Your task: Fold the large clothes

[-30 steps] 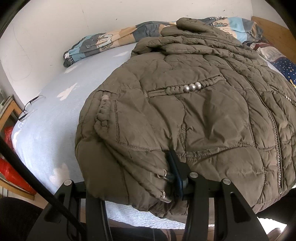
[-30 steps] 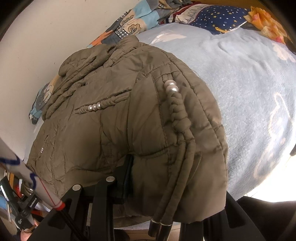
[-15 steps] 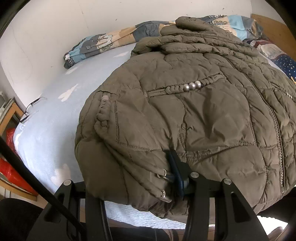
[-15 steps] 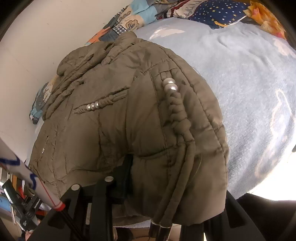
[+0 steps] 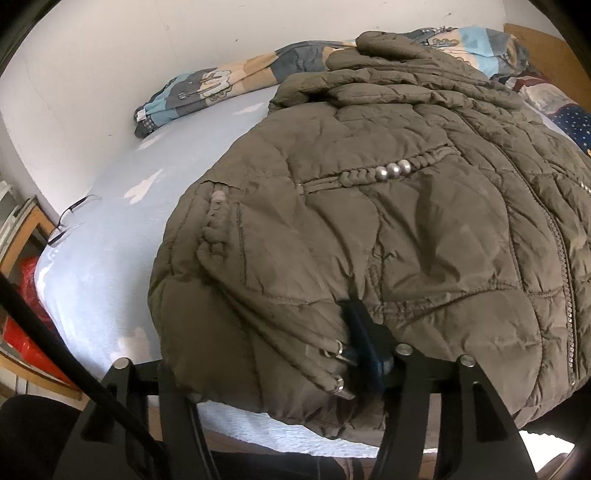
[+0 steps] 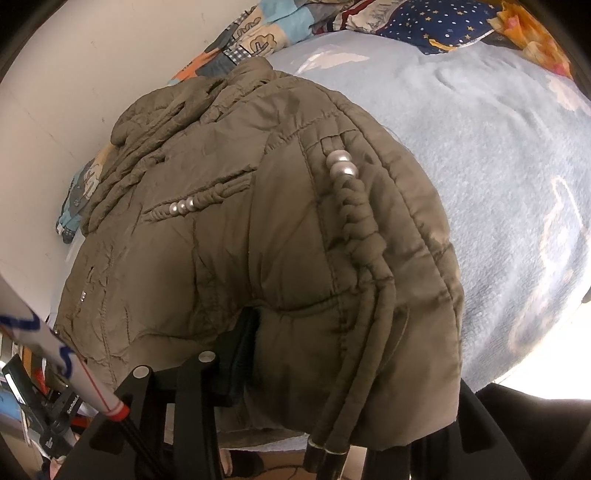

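An olive quilted jacket (image 5: 388, 206) with braided cords and silver beads lies on the light blue bed (image 5: 110, 236), its hem at the near edge. My left gripper (image 5: 295, 373) is shut on the jacket's hem at its left corner; one finger (image 5: 364, 339) shows, the other is under the fabric. In the right wrist view the jacket (image 6: 229, 236) bulges up over my right gripper (image 6: 325, 354), which is shut on the hem at the right corner; one finger (image 6: 240, 354) shows and the cords hang over the other.
A patterned quilt (image 5: 221, 85) lies bunched along the wall behind the jacket. A star-print pillow (image 6: 436, 14) is at the bed's far end. Eyeglasses (image 5: 70, 218) lie on the bed's left edge. A red object (image 5: 26, 332) and a wooden stand (image 5: 22, 236) are beside it.
Both grippers keep their hold on the hem. The jacket's near edge has shifted slightly, and the right wrist view has drawn a little closer to the fabric.
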`<state>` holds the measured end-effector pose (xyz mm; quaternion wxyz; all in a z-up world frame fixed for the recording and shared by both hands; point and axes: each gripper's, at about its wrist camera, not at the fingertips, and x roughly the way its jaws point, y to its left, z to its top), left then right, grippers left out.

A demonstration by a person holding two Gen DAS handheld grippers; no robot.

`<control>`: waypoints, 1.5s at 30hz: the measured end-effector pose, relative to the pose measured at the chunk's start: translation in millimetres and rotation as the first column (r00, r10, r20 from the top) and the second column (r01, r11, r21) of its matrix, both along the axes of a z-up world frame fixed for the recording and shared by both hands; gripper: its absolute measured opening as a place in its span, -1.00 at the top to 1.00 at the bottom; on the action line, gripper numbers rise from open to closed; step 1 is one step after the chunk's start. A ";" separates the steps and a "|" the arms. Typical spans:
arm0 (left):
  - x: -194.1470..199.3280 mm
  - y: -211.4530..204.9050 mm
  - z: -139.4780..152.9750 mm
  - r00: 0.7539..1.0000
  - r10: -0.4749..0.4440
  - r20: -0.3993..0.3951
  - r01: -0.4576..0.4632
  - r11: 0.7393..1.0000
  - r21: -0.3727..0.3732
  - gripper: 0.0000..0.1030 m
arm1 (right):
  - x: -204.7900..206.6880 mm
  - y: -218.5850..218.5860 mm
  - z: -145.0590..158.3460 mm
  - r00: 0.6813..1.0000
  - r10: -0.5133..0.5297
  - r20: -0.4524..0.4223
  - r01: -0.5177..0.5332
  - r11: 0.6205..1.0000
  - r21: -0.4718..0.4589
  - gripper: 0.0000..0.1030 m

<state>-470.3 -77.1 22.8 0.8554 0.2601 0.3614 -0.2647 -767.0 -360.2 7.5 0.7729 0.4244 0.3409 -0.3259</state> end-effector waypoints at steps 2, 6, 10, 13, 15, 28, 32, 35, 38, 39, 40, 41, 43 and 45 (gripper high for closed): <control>2.6 1.5 0.3 1.000 0.010 -0.008 -0.010 1.000 -0.002 -0.30 | -1.4 0.9 0.7 1.000 0.003 0.003 -0.003 1.000 -0.004 0.25; 3.8 2.4 3.0 1.000 -0.013 -0.021 0.013 1.000 -0.008 -0.19 | -4.3 2.9 4.6 1.000 0.013 0.019 -0.012 1.000 -0.014 0.46; 1.9 6.3 10.4 0.998 -0.039 -0.042 0.037 0.998 -0.052 0.21 | -8.3 5.7 11.9 0.999 0.018 0.043 -0.017 0.999 -0.037 0.54; 0.4 11.1 17.1 0.997 -0.055 -0.056 0.050 0.995 -0.092 0.38 | -11.2 8.1 16.0 0.998 0.018 0.057 -0.015 0.999 -0.047 0.56; -1.1 13.5 21.0 0.996 -0.062 -0.058 0.055 0.992 -0.113 0.44 | -13.5 9.2 19.7 0.997 0.015 0.075 -0.011 0.998 -0.055 0.58; -9.0 16.2 41.8 0.996 -0.087 -0.006 0.085 0.983 -0.165 0.52 | -19.5 21.5 54.2 0.989 0.040 0.141 -0.014 0.983 -0.181 0.62; -8.8 18.3 48.9 0.995 -0.095 0.005 0.095 0.979 -0.181 0.52 | -20.0 23.0 63.8 0.987 0.052 0.150 -0.018 0.976 -0.217 0.62; -9.9 20.3 55.9 0.994 -0.105 0.016 0.106 0.975 -0.197 0.53 | -18.8 22.5 68.9 0.986 0.057 0.156 -0.020 0.973 -0.228 0.63; -7.5 21.2 65.3 0.993 -0.116 0.009 0.115 0.968 -0.223 0.53 | -17.8 22.0 75.7 0.985 0.065 0.162 -0.024 0.971 -0.240 0.63; -6.8 20.9 67.6 0.993 -0.118 0.008 0.117 0.966 -0.229 0.53 | -17.7 21.8 78.9 0.984 0.068 0.167 -0.026 0.969 -0.246 0.63; -5.7 20.8 70.3 0.993 -0.121 0.004 0.118 0.965 -0.235 0.53 | -17.4 21.5 82.7 0.982 0.072 0.172 -0.026 0.967 -0.253 0.63; -4.4 20.7 72.8 0.992 -0.126 -0.001 0.122 0.963 -0.242 0.53 | -17.7 21.2 85.1 0.982 0.076 0.175 -0.029 0.966 -0.259 0.63; -1.9 21.0 78.7 0.990 -0.137 -0.009 0.130 0.957 -0.258 0.53 | -16.7 21.5 91.7 0.980 0.086 0.179 -0.034 0.961 -0.274 0.63; 1.4 20.4 85.0 0.989 -0.150 -0.019 0.139 0.952 -0.272 0.53 | -15.2 19.9 98.0 0.977 0.094 0.189 -0.038 0.959 -0.282 0.64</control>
